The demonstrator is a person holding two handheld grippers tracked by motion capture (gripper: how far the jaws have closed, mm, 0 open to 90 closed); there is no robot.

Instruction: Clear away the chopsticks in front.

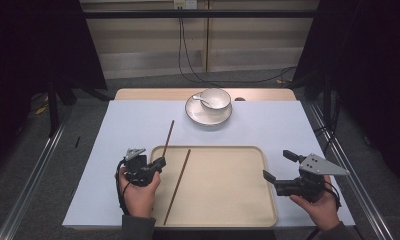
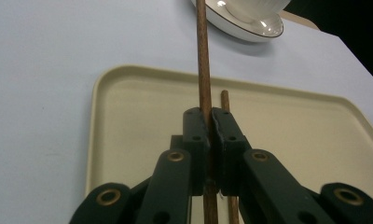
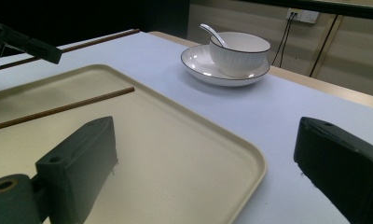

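Black jaws of the left gripper (image 2: 210,128) are seen pressed together on a chopstick (image 2: 202,60), which runs up between the pads and on toward the plate (image 2: 264,30). In the high view the same gripper (image 1: 158,163) is held at the tray's (image 1: 228,220) left rim, and the gripped chopstick (image 1: 168,136) is seen slanting from the jaws out over the tray's far left corner and the white mat (image 1: 113,130), its far tip pointing toward the bowl (image 1: 215,98). Whether that tip rests on the mat or is lifted clear cannot be told.

A second chopstick (image 1: 177,186) lies flat in the tray, just beside the left gripper. The right gripper (image 1: 276,166) is held with its jaws wide and nothing between them, at the tray's right edge, well apart from both sticks.

The step in hand is judged to be the carrying of the gripped chopstick into the tray. A short shift inward is called for next, with the stick brought roughly parallel to the one already there, lowered until it lies flat, and only then released. Care is needed so that the lying stick is not knocked.

The bowl, with a spoon (image 1: 200,99) in it, stands on the plate at the mat's far edge.
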